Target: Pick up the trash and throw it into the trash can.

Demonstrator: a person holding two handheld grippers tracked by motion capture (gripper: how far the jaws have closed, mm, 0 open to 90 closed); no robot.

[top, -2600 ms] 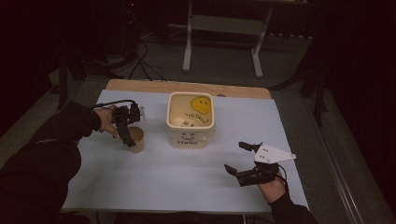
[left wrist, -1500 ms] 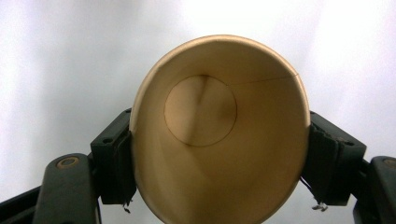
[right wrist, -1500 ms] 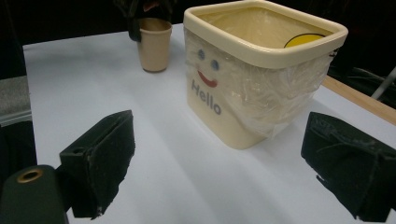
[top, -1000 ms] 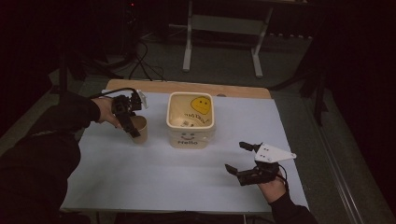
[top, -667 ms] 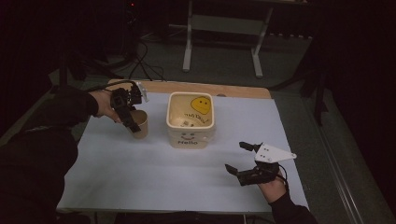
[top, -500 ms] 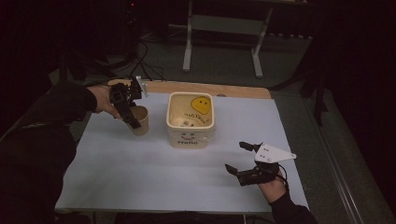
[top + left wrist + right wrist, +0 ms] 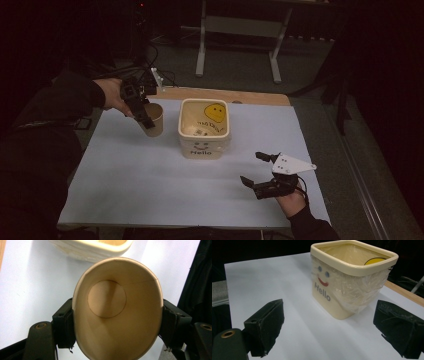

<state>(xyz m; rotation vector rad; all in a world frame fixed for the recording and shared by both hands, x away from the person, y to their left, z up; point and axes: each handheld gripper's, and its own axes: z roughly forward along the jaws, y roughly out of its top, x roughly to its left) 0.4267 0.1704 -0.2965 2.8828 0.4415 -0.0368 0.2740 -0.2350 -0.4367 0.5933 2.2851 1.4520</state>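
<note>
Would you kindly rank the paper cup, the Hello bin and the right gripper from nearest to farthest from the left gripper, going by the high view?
1. Paper cup: clamped between the jaws of the left gripper, at the table's far left.
2. Hello bin: mid-table, just right of the cup.
3. Right gripper: near right corner, open.

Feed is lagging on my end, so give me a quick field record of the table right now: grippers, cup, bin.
left gripper: shut on the paper cup, jaws on opposite sides of its wall
paper cup: lifted off the table, tilted, looks empty inside
bin: cream, square, "Hello" face, clear liner, mid-table, right of the cup
cup to bin: close beside it, not over the opening
right gripper: open, holding nothing, at the near right of the white table cover
</note>
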